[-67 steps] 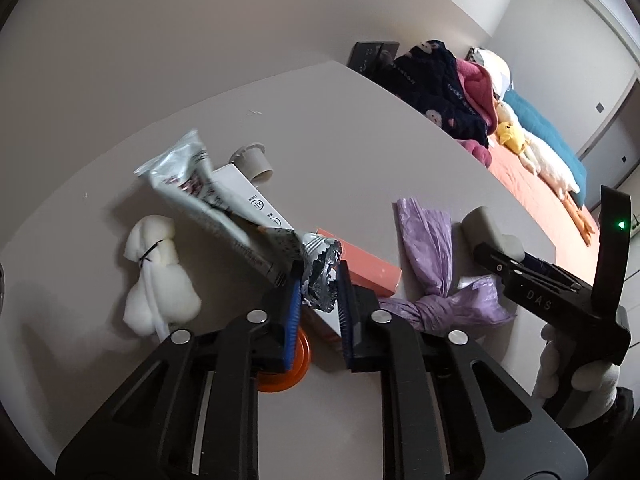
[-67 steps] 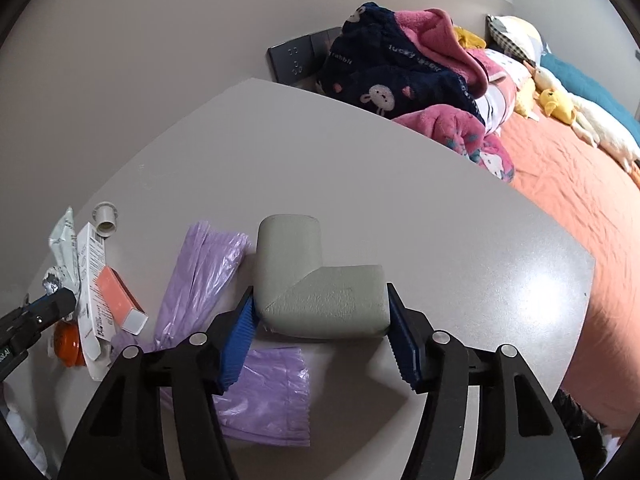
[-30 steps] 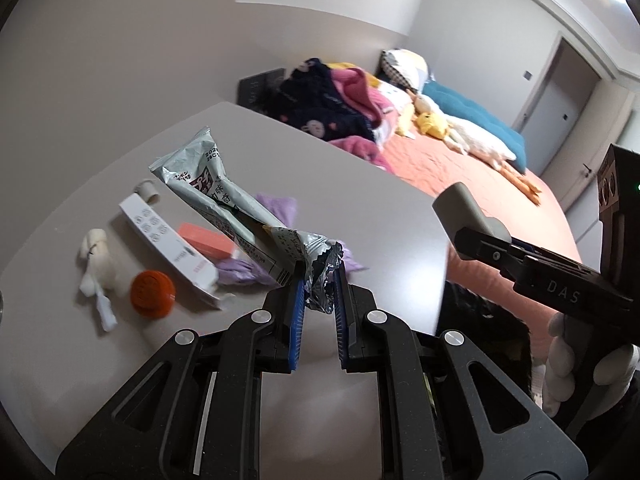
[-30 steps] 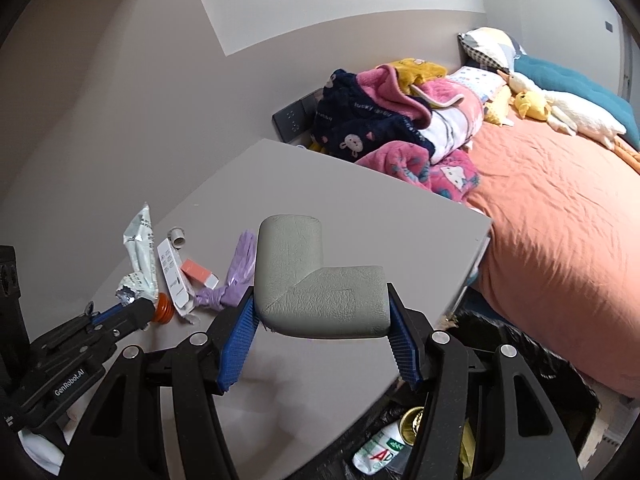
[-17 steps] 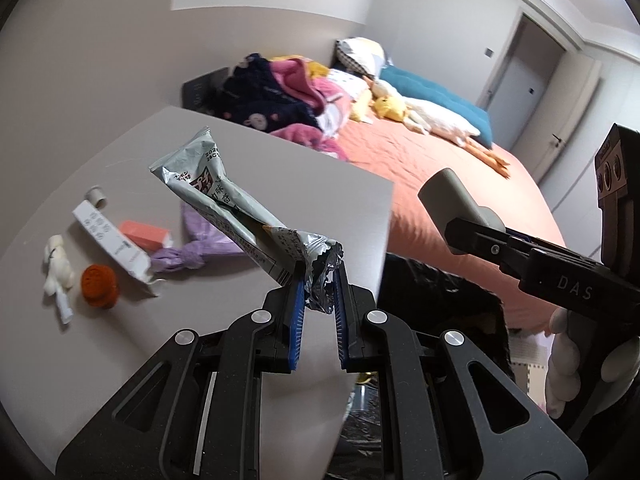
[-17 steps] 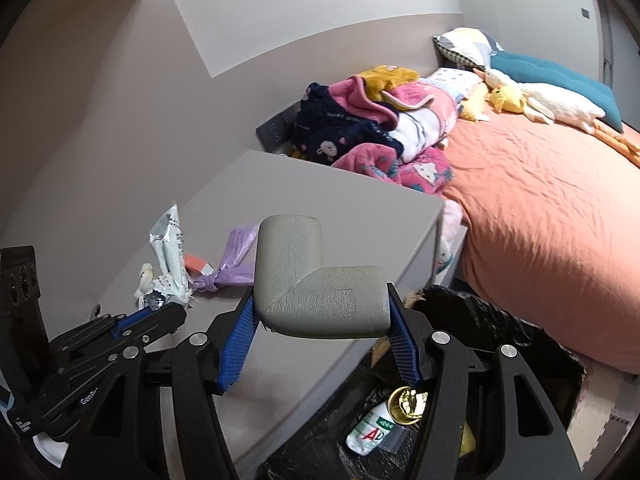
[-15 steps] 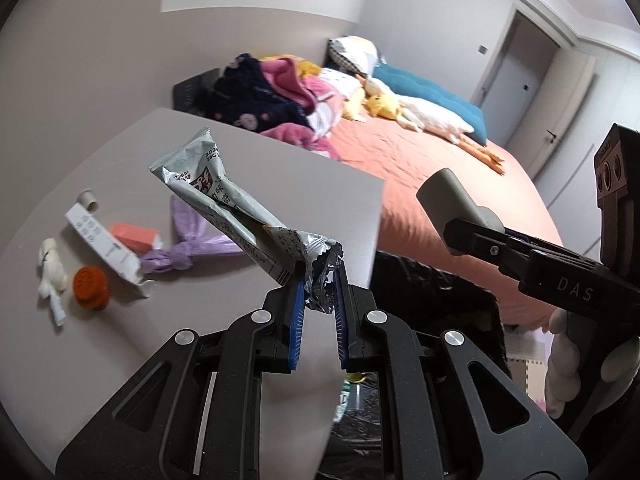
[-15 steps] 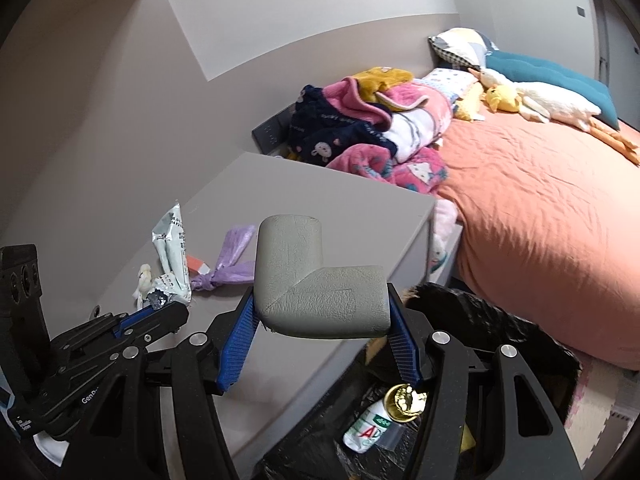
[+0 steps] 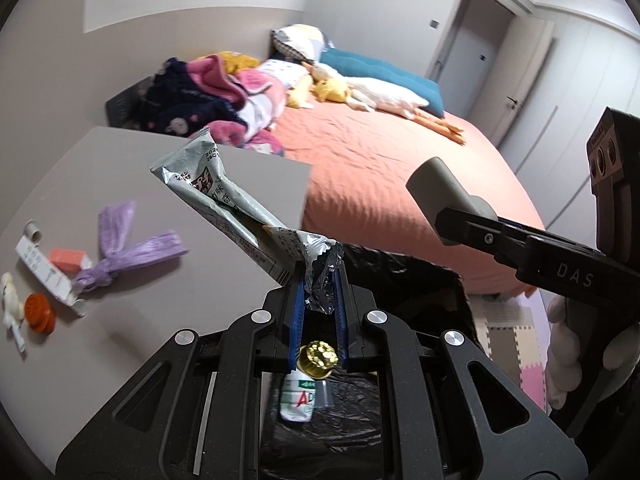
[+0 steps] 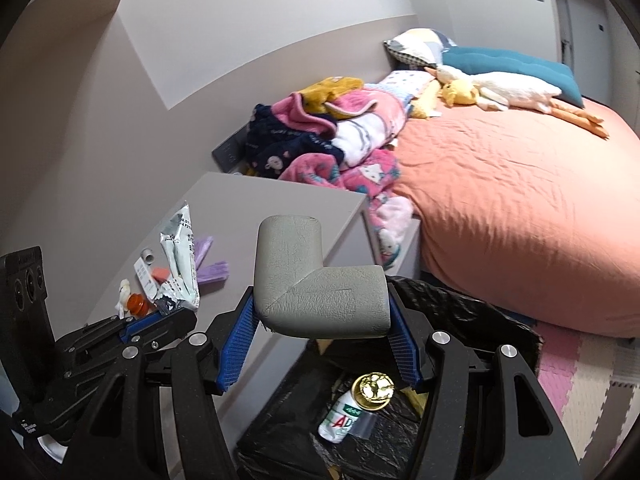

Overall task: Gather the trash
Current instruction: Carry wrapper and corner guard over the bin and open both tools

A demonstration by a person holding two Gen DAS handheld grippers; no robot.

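A: While the left gripper [image 9: 318,280] hangs over the black-lined bin [image 9: 404,276], what sits between its blue pads?

B: A silver wrapper [image 9: 224,196], pinched at its crumpled end. The pads are drawn in narrow on the foil, and the long printed part sticks up and to the left, over the edge of the grey table [image 9: 160,280].

A: And the right gripper [image 10: 320,340]?

B: It is clamped on a grey L-shaped foam corner guard [image 10: 316,280], one pad on each side. The guard is held above the bin [image 10: 460,312], near the table's corner.

A: What is inside the bin?

B: A small white bottle [image 10: 344,420] with a gold cap lies on the black liner. In the left wrist view the same bottle [image 9: 302,392] shows straight below the closed pads.

A: What lies on the table?

B: A knotted purple plastic bag [image 9: 128,240], a white box [image 9: 44,276] with a pink block [image 9: 66,260] touching it, an orange cap [image 9: 39,312], a small white soft toy [image 9: 10,300] at the left edge, and a short grey tube [image 9: 33,232] at the box's far end.

A: Beyond the table?

B: A bed with an orange cover [image 10: 512,200], a heap of pink and dark blue clothes [image 10: 320,140], and a plush duck [image 10: 500,88] by a teal pillow [image 10: 512,64].
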